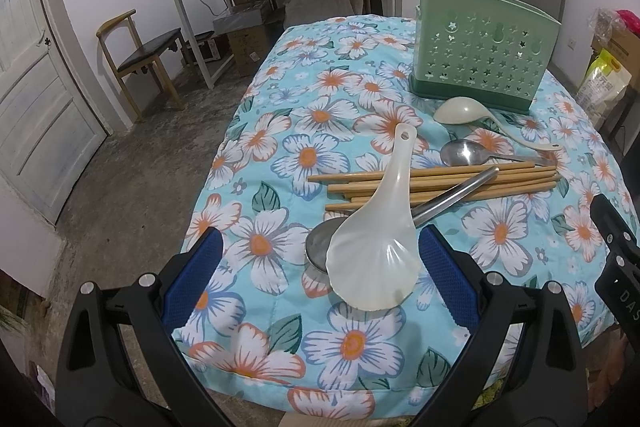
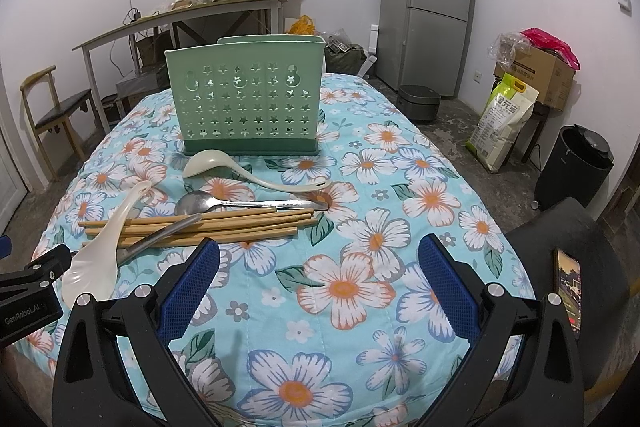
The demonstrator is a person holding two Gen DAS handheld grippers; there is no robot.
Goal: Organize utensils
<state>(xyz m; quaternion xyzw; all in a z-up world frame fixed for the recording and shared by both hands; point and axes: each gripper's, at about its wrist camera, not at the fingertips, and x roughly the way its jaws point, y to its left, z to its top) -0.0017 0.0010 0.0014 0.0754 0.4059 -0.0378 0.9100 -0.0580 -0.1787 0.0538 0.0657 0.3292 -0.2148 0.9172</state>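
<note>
The translucent white plastic rice spoon (image 1: 374,227), light and slick-looking (bowl nearest), lies between the left gripper (image 1: 320,275)'s spread, empty fingers, so its stiff handle seems the surest hold.

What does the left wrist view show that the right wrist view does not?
Only the left wrist view shows the white panelled door. Only the right wrist view shows the tall grey refrigerator whole, the black bin and the phone. Both show the green perforated utensil holder, wooden chopsticks, translucent white rice spoon and floral tablecloth.

"GenRobot.AI" on the left gripper (image 2: 24,307); "DAS" on the right gripper (image 1: 624,297)
</note>
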